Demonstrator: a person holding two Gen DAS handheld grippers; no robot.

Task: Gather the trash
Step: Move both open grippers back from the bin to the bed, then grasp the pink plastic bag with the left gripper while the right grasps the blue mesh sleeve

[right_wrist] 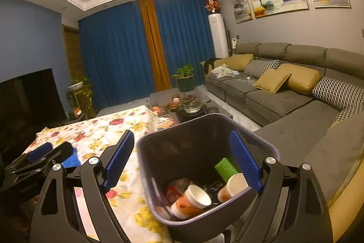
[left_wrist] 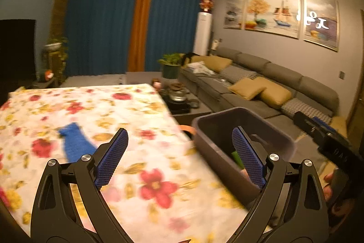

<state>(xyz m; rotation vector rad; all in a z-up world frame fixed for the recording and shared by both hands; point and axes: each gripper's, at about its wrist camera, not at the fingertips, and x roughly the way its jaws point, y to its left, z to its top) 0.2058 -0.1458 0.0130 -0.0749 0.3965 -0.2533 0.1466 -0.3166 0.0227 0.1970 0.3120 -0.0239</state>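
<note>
A grey trash bin (right_wrist: 193,129) stands at the right edge of the table, which is covered with a floral cloth (right_wrist: 102,129). In the bin lie two paper cups (right_wrist: 191,199) (right_wrist: 232,188), a green ribbed piece (right_wrist: 224,167) and a dark wrapper. My right gripper (right_wrist: 182,136) is open above the bin, holding nothing. My left gripper (left_wrist: 179,136) is open too, over the table's edge with the bin (left_wrist: 218,126) to its right. A blue cloth (left_wrist: 75,145) lies on the table (left_wrist: 136,106), left of the left gripper. The image is blurred in the left wrist view.
A grey sofa (right_wrist: 284,101) with yellow cushions runs along the right wall. A low tea table (right_wrist: 188,108) with a kettle and a potted plant stands beyond the table. A dark TV (right_wrist: 27,97) is at the left. A hand (left_wrist: 327,186) holds the right gripper.
</note>
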